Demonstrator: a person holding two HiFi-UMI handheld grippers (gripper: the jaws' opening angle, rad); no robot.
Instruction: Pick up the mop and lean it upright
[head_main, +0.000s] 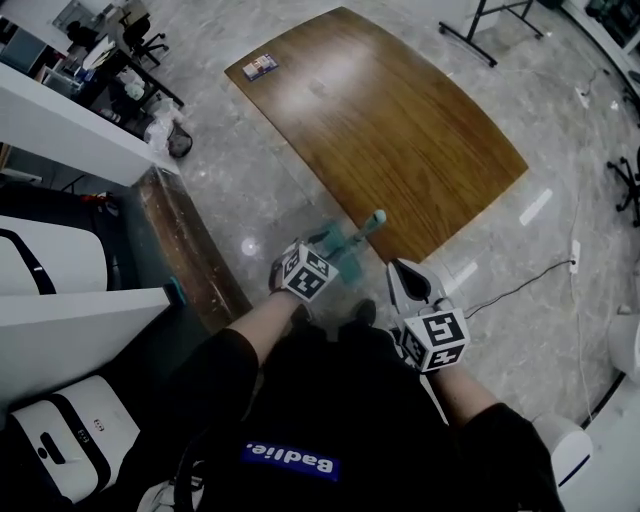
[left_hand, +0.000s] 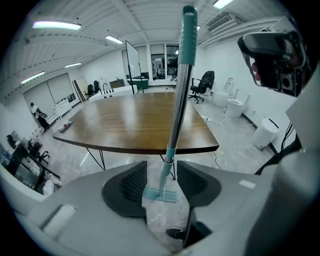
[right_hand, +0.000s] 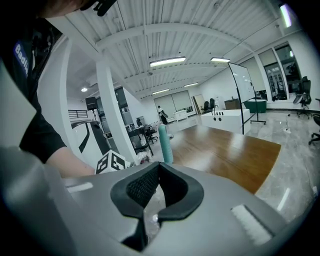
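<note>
Mop (left_hand: 178, 100) stands upright at centre frame by the wooden table (left_hand: 115, 125) edge. Left gripper (left_hand: 161, 172) fingers are spread wide either side, not touching; right gripper (right_hand: 158, 167) fingers are closed, empty.

White lettering sits upside down on a blue patch (head_main: 290, 462) on the person's black shirt (head_main: 340, 400). The small mark on the white machine (head_main: 60, 455) is too tiny to read.
</note>
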